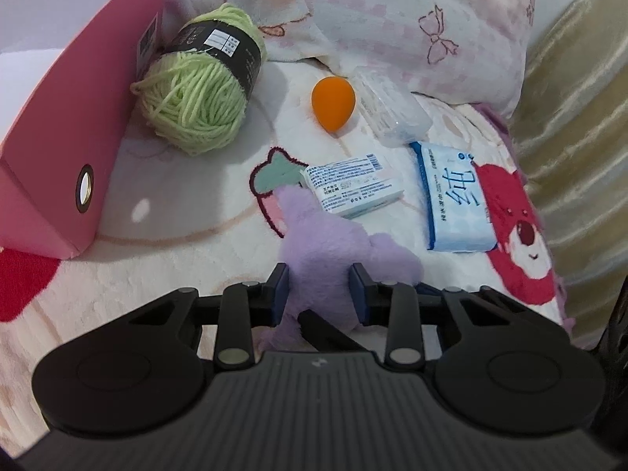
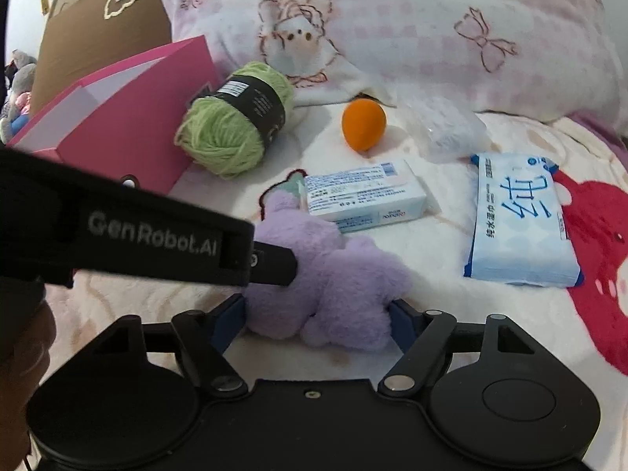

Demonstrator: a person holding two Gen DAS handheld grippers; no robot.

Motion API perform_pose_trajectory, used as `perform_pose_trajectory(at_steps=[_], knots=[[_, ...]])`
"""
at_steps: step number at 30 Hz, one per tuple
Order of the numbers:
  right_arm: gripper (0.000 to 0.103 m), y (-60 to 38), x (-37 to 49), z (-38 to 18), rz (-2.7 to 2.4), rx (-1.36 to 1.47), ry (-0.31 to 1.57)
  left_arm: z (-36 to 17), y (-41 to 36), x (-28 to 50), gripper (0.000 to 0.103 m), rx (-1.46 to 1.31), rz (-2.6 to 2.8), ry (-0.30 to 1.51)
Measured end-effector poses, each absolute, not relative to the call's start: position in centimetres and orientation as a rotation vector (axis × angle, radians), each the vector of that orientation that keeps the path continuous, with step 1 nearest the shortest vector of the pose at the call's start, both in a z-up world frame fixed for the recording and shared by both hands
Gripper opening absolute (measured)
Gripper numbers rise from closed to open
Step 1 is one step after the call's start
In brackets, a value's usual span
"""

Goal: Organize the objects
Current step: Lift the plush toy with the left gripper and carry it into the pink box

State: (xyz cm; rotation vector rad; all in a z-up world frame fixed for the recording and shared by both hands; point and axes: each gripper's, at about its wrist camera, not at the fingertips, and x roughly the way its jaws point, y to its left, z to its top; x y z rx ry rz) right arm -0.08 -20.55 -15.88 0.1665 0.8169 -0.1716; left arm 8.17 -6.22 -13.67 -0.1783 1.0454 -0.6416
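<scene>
Left gripper (image 1: pixel 320 292) clamped on purple plush toy (image 1: pixel 314 243), low on the bed blanket (image 1: pixel 188 243). Right gripper (image 2: pixel 318 314) spread wide, fingers flanking the same toy's other end. Green yarn ball (image 1: pixel 196 90) leans against pink file box (image 1: pixel 59 117); orange sponge (image 1: pixel 333 98) beyond.

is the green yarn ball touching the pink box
Touching. In the left wrist view the green yarn ball leans straight against the pink box side wall, with no blanket showing between them.
</scene>
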Motion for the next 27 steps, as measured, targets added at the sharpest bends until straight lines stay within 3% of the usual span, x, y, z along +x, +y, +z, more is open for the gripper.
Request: perform_pose_trajectory(at_steps=[27], knots=[[0.079,-16.9,-0.7,-10.3,-0.013,0.16,0.898,-6.9,-2.1,5.7,0.032,-0.137,-0.574,1.12]])
